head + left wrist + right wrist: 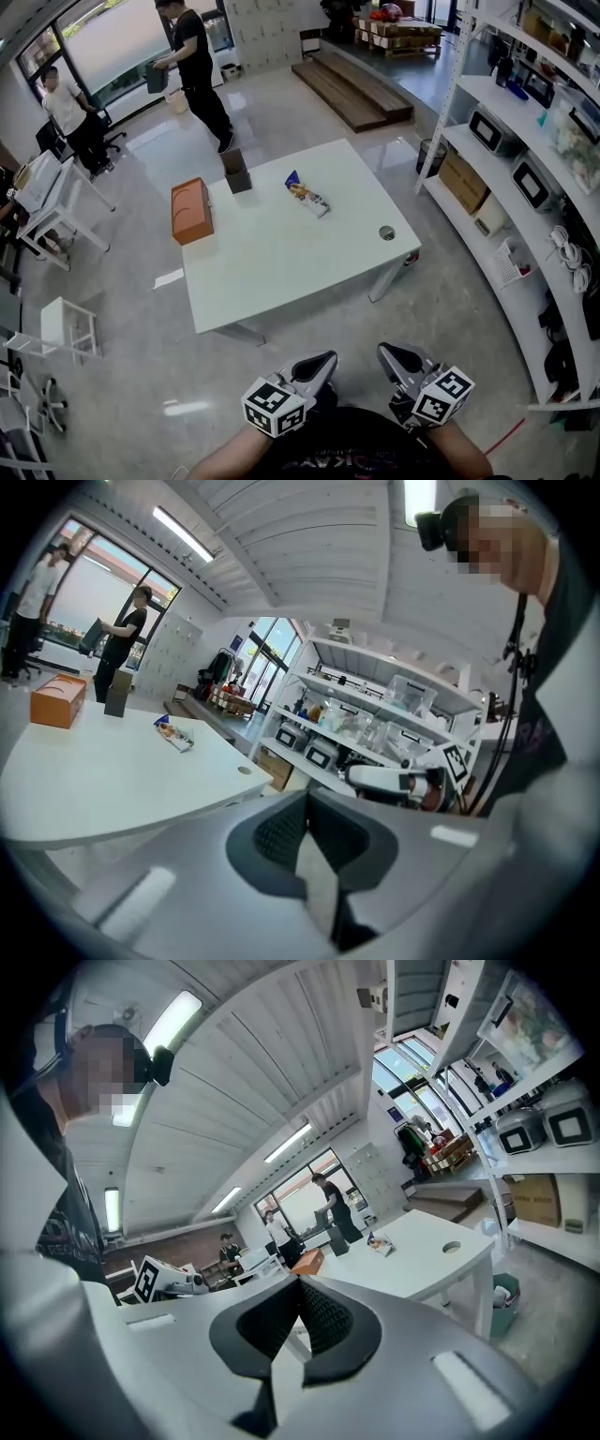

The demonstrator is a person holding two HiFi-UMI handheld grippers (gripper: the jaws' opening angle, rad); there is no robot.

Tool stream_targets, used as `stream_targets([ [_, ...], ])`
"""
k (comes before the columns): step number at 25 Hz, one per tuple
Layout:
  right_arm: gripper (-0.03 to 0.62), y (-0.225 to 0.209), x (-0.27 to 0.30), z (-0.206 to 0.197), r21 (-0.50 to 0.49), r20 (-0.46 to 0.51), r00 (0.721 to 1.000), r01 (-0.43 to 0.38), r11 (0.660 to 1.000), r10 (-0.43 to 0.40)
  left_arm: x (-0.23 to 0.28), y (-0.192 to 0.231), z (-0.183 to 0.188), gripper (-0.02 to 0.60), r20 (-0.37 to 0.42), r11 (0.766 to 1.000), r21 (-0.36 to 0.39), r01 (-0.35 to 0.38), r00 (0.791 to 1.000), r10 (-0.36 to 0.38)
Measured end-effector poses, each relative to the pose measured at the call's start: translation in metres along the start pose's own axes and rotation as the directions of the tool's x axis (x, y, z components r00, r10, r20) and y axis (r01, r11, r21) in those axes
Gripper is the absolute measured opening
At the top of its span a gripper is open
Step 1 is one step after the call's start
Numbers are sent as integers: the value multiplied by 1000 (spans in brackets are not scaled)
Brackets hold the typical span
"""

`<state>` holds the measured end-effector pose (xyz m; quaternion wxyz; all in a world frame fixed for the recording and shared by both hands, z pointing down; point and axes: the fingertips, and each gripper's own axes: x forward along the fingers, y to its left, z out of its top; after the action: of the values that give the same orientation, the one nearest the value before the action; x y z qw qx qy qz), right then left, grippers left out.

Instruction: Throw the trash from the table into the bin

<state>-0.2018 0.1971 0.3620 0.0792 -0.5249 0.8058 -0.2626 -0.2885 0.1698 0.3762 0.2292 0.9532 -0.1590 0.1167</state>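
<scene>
White table [281, 262], snack packet [307, 196], print too small to read

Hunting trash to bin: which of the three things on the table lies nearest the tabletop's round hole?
The blue-and-white snack wrapper, mid-table; the orange box and dark container stand further left.

Ahead of me a crumpled blue-and-white snack wrapper [307, 195] lies flat on the white surface [281, 262], toward its far edge. The dark round bin [430, 157] stands upright on the floor by the shelf.
</scene>
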Motion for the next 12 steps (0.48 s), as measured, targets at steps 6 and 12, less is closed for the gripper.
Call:
stream_targets([
  [6, 0, -24, 63, 23, -11, -24, 1000, 10, 1000, -10, 15, 58, 29, 8, 17, 1000, 7, -6, 1000, 5],
  [12, 0, -37, 134, 52, -57, -29, 1000, 0, 998, -1, 13, 116, 49, 8, 32, 1000, -7, -25, 999, 25],
])
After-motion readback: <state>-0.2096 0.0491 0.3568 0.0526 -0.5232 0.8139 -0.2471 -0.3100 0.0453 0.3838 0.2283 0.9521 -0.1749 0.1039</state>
